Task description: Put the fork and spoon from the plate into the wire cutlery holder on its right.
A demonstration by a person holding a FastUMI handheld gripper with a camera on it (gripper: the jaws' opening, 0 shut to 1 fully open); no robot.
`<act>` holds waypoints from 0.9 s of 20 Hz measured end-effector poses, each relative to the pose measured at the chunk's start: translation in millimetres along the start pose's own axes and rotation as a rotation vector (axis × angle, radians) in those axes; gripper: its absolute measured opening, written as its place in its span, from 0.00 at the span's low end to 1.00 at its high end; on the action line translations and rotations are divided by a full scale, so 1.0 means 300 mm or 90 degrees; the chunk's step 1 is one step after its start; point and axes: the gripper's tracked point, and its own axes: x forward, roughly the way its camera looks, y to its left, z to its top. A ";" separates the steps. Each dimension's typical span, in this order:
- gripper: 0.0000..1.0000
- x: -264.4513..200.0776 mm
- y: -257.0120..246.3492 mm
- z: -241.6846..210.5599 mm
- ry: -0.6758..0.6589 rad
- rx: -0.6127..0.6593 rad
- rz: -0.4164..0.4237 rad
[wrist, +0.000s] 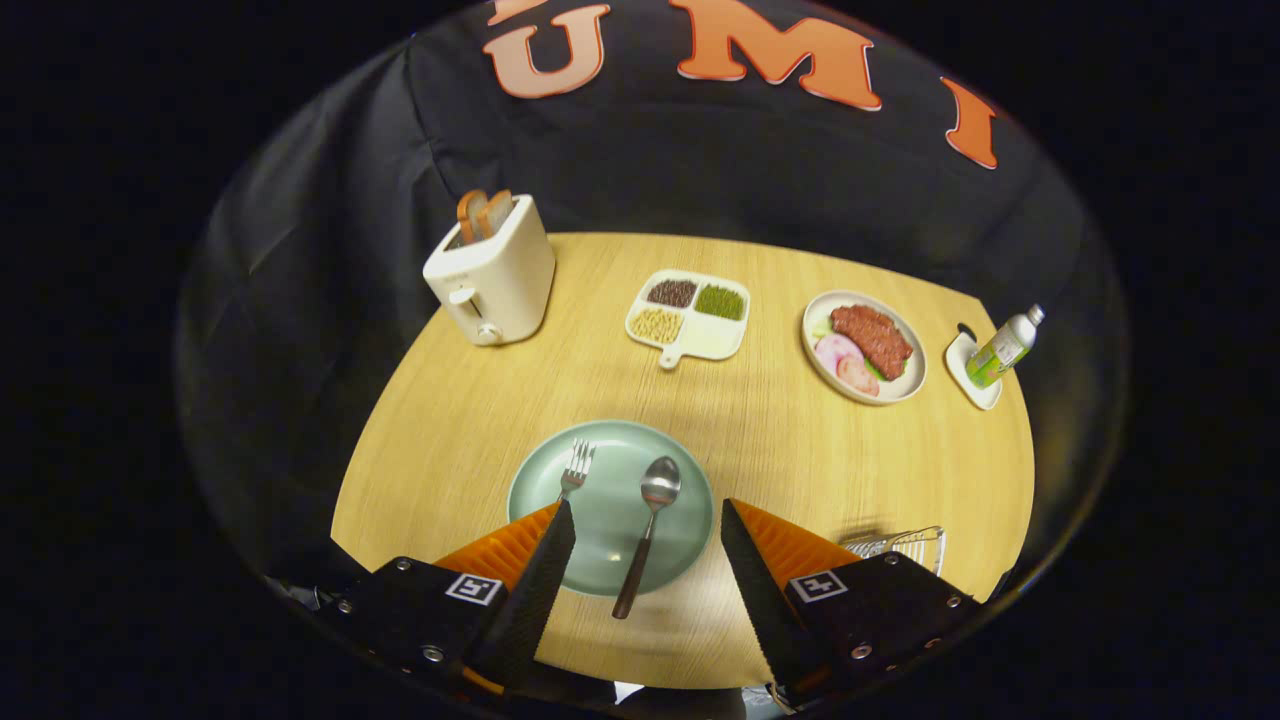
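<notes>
Spoon [648,532] and fork [575,468] side by side on green plate [690,540], spoon lying between the spread fingers of the gripper [648,522], which hangs wide open, gripping nothing. Wire cutlery holder [905,545] just right of plate, behind right finger. Farther across counter [760,440]: toaster [492,272], divided dish [688,315], meat plate [864,345], bottle [1004,348].

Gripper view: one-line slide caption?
Open gripper hovers over green plate holding fork and spoon; wire cutlery holder waits at right.
</notes>
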 end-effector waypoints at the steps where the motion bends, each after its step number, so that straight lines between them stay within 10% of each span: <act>1: 0.88 0.031 0.008 -0.025 0.030 0.001 0.004; 18: 0.50 0.353 -0.010 -0.285 0.274 0.050 -0.033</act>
